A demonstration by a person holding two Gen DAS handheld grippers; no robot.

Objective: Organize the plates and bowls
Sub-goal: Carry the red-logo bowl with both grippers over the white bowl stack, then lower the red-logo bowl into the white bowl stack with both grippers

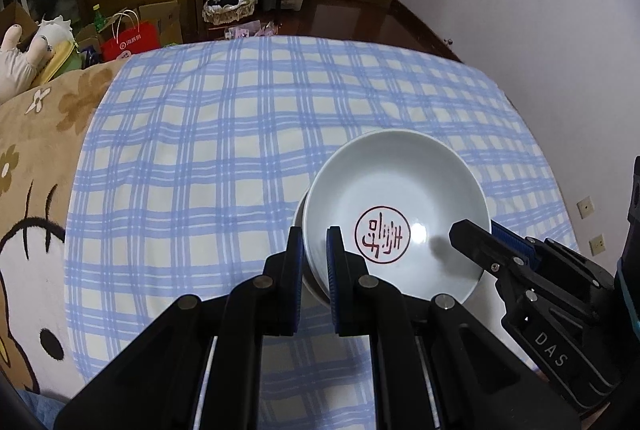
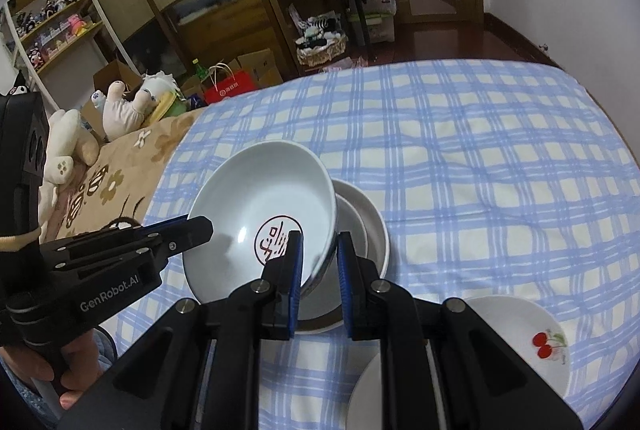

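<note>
Holding: both grippers grasp one white bowl by its rim, above a smaller bowl.
Left gripper: clenched on the bowl rim at 9 o'clock.
Right gripper: clenched on the rim at 3 o'clock.
Bowl: tilted, with a red stamp inside.
Place: on the checked cloth.
Cherry dish: at 5 o'clock of the bowl in the right view, on a plate.

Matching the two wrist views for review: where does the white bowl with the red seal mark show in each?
Left wrist: bowl with the red seal, right of centre, rim between that gripper's fingers.
Right wrist: same bowl, left of centre.
Shared landmark: red paper bag on the floor.
</note>
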